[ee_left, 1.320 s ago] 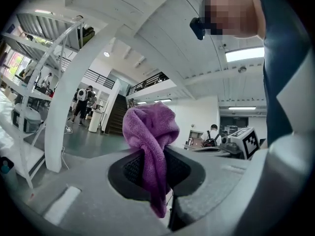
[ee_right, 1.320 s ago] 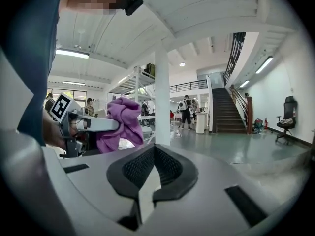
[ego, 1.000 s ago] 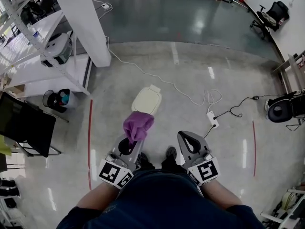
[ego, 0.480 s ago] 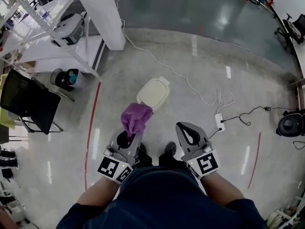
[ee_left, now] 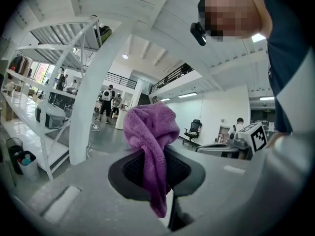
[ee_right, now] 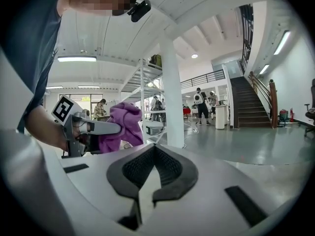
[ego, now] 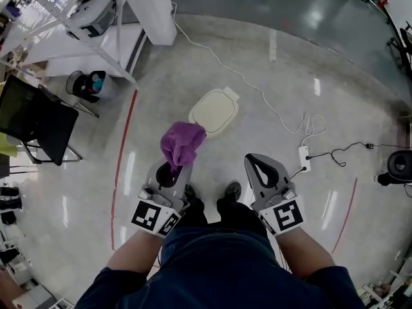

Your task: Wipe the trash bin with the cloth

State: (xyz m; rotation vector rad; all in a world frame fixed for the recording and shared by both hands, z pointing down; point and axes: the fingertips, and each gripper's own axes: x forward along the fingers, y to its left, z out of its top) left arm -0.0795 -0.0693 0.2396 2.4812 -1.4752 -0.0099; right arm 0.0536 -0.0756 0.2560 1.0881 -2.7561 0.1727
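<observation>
A cream trash bin (ego: 214,111) with its lid down stands on the floor ahead of me. My left gripper (ego: 175,167) is shut on a purple cloth (ego: 181,143), which bunches above the jaws just short of the bin. In the left gripper view the cloth (ee_left: 151,146) hangs down between the closed jaws. My right gripper (ego: 261,165) is shut with nothing in it, held level beside the left. In the right gripper view the cloth (ee_right: 120,127) and the left gripper (ee_right: 91,129) show at left.
A white cable (ego: 257,87) runs past the bin to a power strip (ego: 304,158). A white pillar (ego: 149,5) and shelving (ego: 61,24) stand at the upper left, with a black chair (ego: 32,120), a small basket (ego: 90,84) and a red floor line (ego: 121,158).
The view has shifted forward: the bin, pillar and shelving have slid in the picture. Both grippers keep the same pose, the cloth still held in the left.
</observation>
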